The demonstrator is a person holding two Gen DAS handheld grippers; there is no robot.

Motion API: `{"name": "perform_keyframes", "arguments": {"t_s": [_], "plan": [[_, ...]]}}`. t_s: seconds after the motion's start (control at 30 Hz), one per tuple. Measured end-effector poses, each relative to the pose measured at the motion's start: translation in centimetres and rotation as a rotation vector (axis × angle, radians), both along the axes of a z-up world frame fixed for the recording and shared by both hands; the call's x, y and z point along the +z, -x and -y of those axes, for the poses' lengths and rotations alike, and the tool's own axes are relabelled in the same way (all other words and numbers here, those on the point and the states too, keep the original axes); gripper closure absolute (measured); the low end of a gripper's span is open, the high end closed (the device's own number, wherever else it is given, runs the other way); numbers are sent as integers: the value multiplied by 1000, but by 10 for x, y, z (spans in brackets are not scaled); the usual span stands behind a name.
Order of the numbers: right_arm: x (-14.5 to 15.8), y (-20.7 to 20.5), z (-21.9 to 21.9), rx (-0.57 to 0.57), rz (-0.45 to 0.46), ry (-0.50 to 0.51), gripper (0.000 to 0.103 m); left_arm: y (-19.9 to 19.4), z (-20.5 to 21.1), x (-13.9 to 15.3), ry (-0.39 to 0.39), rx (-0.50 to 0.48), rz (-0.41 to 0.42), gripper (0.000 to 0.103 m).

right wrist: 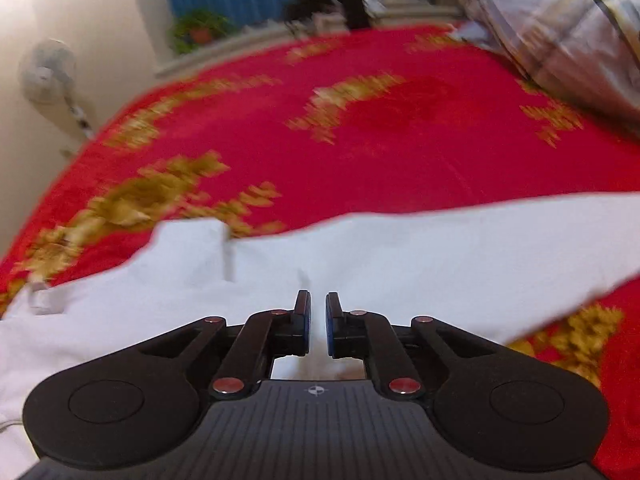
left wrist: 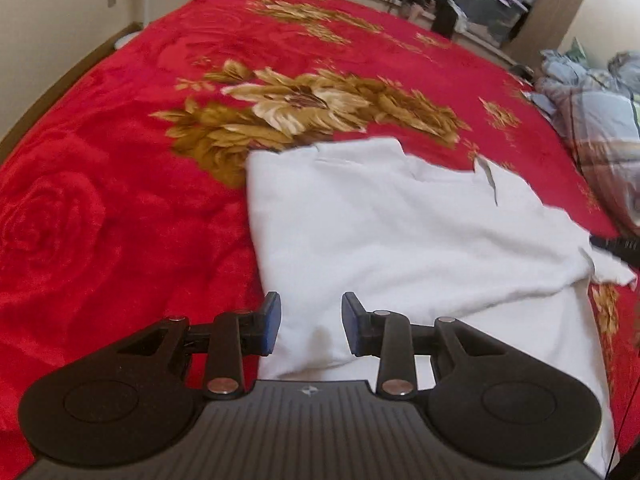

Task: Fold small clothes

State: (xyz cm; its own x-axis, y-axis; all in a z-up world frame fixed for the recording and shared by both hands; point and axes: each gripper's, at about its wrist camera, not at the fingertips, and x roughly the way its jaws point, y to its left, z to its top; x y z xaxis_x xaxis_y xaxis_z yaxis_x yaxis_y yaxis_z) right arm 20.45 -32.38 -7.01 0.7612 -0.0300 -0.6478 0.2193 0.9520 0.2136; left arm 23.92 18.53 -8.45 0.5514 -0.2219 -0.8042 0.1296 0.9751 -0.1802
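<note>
A white garment [left wrist: 400,232] lies partly folded on the red flowered blanket [left wrist: 120,160]. My left gripper [left wrist: 310,324] is open, its blue pads [left wrist: 272,322] spread just above the garment's near left edge, holding nothing. In the right wrist view the same white garment [right wrist: 360,264] spreads across the lower frame. My right gripper [right wrist: 316,324] has its jaws almost together with a narrow gap, white cloth showing between them; the view is blurred. The right gripper's black tip [left wrist: 616,244] shows at the garment's right edge in the left wrist view.
A crumpled plaid quilt [left wrist: 592,112] lies at the bed's right side, and it also shows in the right wrist view [right wrist: 560,28]. Storage bins and clutter [left wrist: 480,4] stand beyond the far edge. A fan [right wrist: 48,72] stands by the left wall.
</note>
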Motion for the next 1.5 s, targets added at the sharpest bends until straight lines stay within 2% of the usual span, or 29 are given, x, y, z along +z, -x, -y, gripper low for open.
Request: {"name": "perform_keyframes", "arguments": {"t_s": [0.07,0.1,0.17,0.23,0.3,0.33,0.4,0.47,0.5,0.57,0.7,0.77,0.83,0.9,0.97,1.0,1.07,1.17,1.23,1.33,1.5], "plan": [[2,3,-10,88,47,-22,86,-3,6,-15,-83,-9,-64,65],[-3,0,-14,119,4,-29,80,-4,8,-26,-134,-2,-107,65],[-25,-8,-12,121,-155,-48,80,-2,6,-20,-114,13,-95,65],[-28,-3,-5,80,-127,-109,81,3,5,-8,-58,7,-41,65],[-25,-2,-5,106,-115,-67,80,7,8,-2,-27,-14,0,65],[-30,-3,-4,112,-148,-33,80,6,13,-7,-52,-22,-20,65],[-26,1,2,95,-150,-56,80,7,23,-25,-150,-38,-71,65],[-8,8,10,78,-85,-102,75,11,31,-15,-184,-54,-28,65],[1,12,15,72,-51,-103,68,17,34,-3,-179,-54,27,65],[13,21,25,43,-22,-93,63,31,38,23,-171,-47,136,65],[28,40,70,-32,21,-137,63,70,51,79,-145,-75,301,61],[33,55,93,-64,39,-124,63,89,54,100,-142,-74,350,60],[33,70,116,-101,49,-127,63,107,55,108,-120,-66,374,58],[31,84,140,-135,61,-138,63,117,57,105,-75,-40,373,50],[28,93,164,-170,73,-132,63,126,57,92,-33,5,381,49],[26,99,178,-193,80,-129,63,127,59,83,-41,23,371,49],[21,110,204,-244,90,-141,63,117,67,63,-124,47,289,51],[9,122,245,-338,114,-188,63,117,77,59,-166,-9,345,50],[-1,126,271,-397,135,-213,63,113,84,52,-205,-25,344,50],[-21,126,304,-475,139,-259,62,105,85,44,-180,-24,311,50],[-54,114,335,-548,132,-360,61,96,83,38,-180,-28,313,50]]}}
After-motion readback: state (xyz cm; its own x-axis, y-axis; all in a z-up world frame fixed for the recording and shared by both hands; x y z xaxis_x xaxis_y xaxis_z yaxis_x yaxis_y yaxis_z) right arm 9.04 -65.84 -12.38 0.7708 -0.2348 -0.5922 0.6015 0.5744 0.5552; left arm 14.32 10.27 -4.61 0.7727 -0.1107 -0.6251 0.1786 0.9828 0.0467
